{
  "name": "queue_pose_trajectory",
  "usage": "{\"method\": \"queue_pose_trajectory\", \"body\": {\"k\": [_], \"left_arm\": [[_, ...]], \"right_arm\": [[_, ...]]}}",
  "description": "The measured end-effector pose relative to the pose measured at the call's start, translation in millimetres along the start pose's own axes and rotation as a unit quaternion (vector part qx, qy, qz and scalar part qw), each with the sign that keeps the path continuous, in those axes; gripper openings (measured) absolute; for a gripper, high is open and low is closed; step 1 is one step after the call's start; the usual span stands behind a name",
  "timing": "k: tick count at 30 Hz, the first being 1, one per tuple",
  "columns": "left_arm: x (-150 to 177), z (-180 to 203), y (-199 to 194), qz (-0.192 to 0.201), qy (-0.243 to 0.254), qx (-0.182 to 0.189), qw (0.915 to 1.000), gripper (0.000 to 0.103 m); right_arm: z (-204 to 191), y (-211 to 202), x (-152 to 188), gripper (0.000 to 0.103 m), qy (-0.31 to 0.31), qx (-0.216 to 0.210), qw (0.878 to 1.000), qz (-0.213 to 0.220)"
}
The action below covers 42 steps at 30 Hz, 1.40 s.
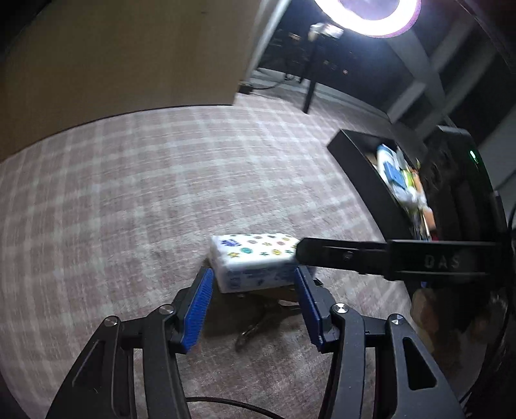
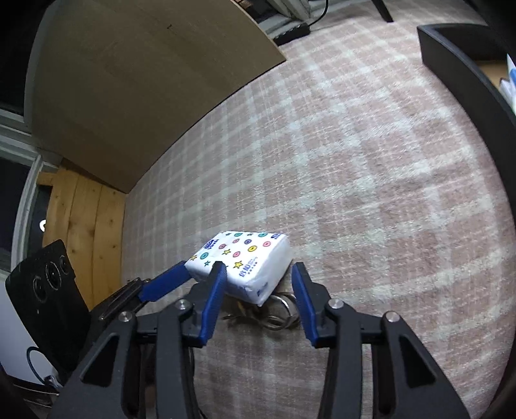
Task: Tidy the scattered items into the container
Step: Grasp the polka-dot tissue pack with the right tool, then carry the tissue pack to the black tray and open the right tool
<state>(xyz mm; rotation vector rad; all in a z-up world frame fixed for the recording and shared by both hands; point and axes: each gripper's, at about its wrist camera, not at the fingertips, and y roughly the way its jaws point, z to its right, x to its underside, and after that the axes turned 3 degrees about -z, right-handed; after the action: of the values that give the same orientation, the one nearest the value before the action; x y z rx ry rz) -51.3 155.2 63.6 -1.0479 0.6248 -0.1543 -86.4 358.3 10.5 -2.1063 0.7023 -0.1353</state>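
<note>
A white tissue pack [image 1: 254,261] printed with coloured buttons and stars lies on the checked pink cloth; it also shows in the right wrist view [image 2: 242,261]. A metal key ring [image 2: 277,311] lies partly under it, also seen in the left wrist view [image 1: 254,325]. My left gripper [image 1: 253,283] is open, its blue pads on either side of the pack's near end. My right gripper [image 2: 259,277] is open just behind the pack and above the keys. The right gripper's finger [image 1: 342,256] reaches in to the pack's right end. A black container [image 1: 364,180] at the right holds several items.
A brown cardboard panel [image 1: 122,58] stands at the cloth's far edge. A bright ring lamp [image 1: 367,16] shines at the top. A dark table leg [image 1: 311,87] stands beyond the cloth. A wooden board [image 2: 84,232] and a black device [image 2: 48,290] are at the left.
</note>
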Motion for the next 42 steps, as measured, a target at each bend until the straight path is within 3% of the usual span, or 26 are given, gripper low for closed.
{"method": "queue_pose_trajectory", "body": {"k": [10, 19, 24, 30, 35, 36, 39, 42], "left_arm": [[-9, 12, -7, 0.008, 0.014, -0.001, 0.9999, 0.04], [-55, 66, -13, 0.028, 0.066, 0.024, 0.9971, 0.04], [-92, 120, -4, 0.041, 0.104, 0.044, 0.9927, 0.04], [-135, 201, 22, 0.045, 0.157, 0.078, 0.9835, 0.039], [-158, 252, 43, 0.034, 0.181, 0.097, 0.978, 0.043], [-162, 259, 48, 0.026, 0.181, 0.092, 0.9789, 0.047], [-168, 272, 57, 0.02, 0.182, 0.066, 0.9809, 0.048], [-167, 269, 52, 0.022, 0.183, 0.062, 0.9808, 0.048]], "right_arm": [[-8, -9, 2, 0.031, -0.011, 0.003, 1.0, 0.007], [10, -79, -9, 0.031, -0.001, 0.011, 0.997, 0.076], [40, -135, -19, 0.031, 0.021, 0.019, 0.992, 0.125], [87, -208, -32, 0.031, 0.054, 0.055, 0.979, 0.19], [115, -252, -40, 0.031, 0.067, 0.097, 0.968, 0.22], [121, -260, -42, 0.031, 0.07, 0.107, 0.966, 0.223], [134, -281, -44, 0.033, 0.083, 0.153, 0.953, 0.246], [140, -290, -44, 0.039, 0.076, 0.168, 0.95, 0.253]]}}
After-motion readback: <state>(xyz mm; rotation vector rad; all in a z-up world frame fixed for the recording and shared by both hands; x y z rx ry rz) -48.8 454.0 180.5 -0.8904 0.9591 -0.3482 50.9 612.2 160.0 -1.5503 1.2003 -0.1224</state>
